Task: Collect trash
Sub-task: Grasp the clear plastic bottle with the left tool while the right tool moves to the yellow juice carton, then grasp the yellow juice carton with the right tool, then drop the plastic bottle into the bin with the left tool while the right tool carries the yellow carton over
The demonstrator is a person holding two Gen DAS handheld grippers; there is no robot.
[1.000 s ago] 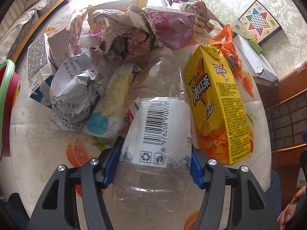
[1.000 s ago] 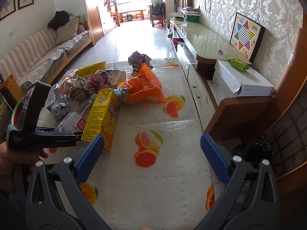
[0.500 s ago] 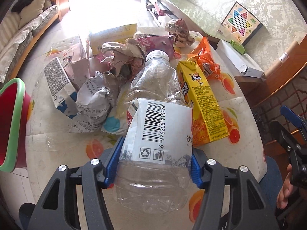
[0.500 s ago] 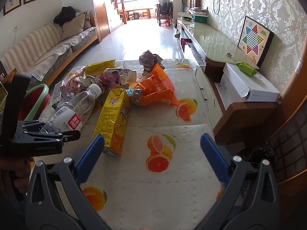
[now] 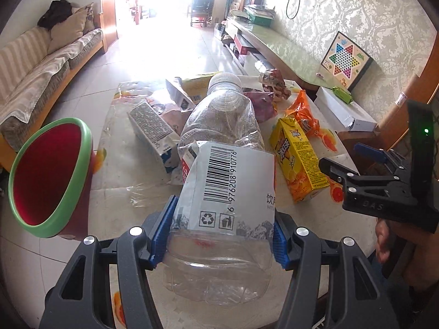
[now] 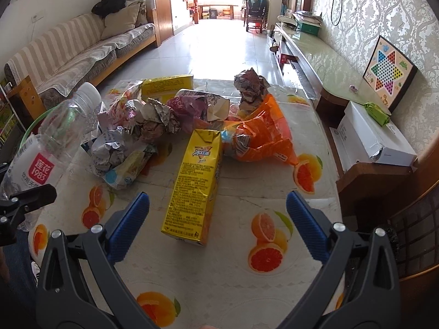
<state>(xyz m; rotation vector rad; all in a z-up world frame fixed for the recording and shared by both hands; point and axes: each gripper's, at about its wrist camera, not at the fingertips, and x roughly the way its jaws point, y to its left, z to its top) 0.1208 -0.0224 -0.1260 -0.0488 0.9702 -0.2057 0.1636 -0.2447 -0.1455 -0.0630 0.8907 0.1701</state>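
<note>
An empty clear plastic bottle [image 5: 219,170] with a white barcode label hangs lifted above the table, and my left gripper [image 5: 219,235] is shut on its lower body. The same bottle [image 6: 41,148] shows at the left edge of the right wrist view. A red bin with a green rim [image 5: 46,172] stands to the left, below table level. My right gripper [image 6: 216,224] is open over the near table, just short of a yellow drink carton [image 6: 196,183] that lies flat; that gripper [image 5: 365,161] also appears at the right of the left wrist view.
Crumpled paper balls [image 6: 153,120], an orange snack bag [image 6: 260,137], a purple wrapper [image 6: 192,109] and more cartons [image 6: 167,83] are heaped at the far half of the fruit-print table [image 6: 219,268]. A sofa [image 6: 68,57] lies left, a low cabinet [image 6: 315,63] right.
My left gripper has risen and pulled back with the bottle, so the bin has come into view at the left. The right gripper has moved left, closer to the yellow carton.
</note>
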